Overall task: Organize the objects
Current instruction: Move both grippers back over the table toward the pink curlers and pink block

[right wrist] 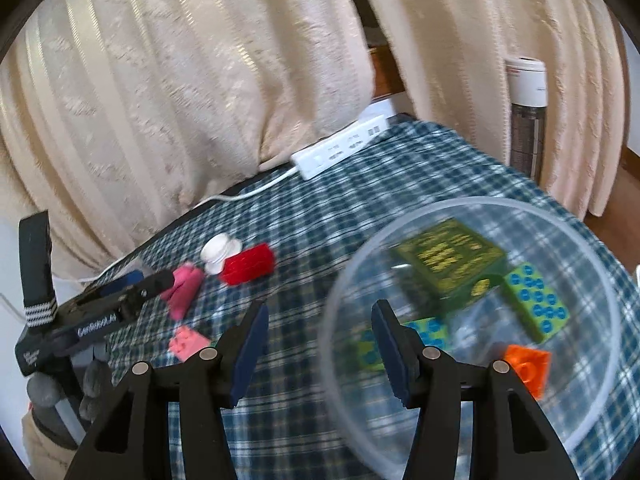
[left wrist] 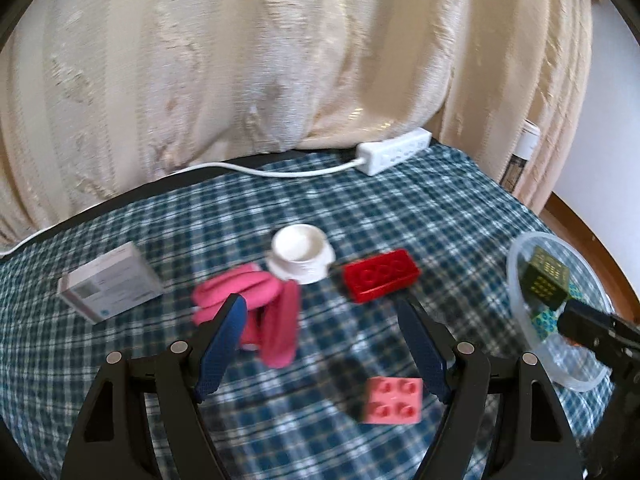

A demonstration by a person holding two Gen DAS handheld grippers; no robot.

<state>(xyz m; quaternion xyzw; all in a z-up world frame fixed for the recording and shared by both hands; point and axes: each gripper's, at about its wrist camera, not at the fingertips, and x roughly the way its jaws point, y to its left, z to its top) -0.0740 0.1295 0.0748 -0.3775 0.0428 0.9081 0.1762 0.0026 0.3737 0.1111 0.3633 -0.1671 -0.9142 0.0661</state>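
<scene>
My left gripper [left wrist: 320,303] is open over the checked tablecloth [left wrist: 420,216], with nothing pressed between its blue pads. A pink folded cloth item [left wrist: 248,292] lies just past its left fingertip. Beyond that are a small white bowl [left wrist: 300,252] and a red brick [left wrist: 380,276], and a pink brick [left wrist: 394,400] sits near the right finger. My right gripper [right wrist: 322,310] is open and empty at the left rim of a clear plastic bowl [right wrist: 460,202]. The bowl holds a green box [right wrist: 448,260], green bricks with blue dots [right wrist: 536,304] and an orange brick [right wrist: 528,364].
A grey box [left wrist: 110,284] lies at the left of the table. A white power strip [left wrist: 394,150] with its cord rests along the far edge, against cream curtains [left wrist: 280,60]. The left gripper [right wrist: 154,278] and a gloved hand [right wrist: 92,376] show in the right wrist view.
</scene>
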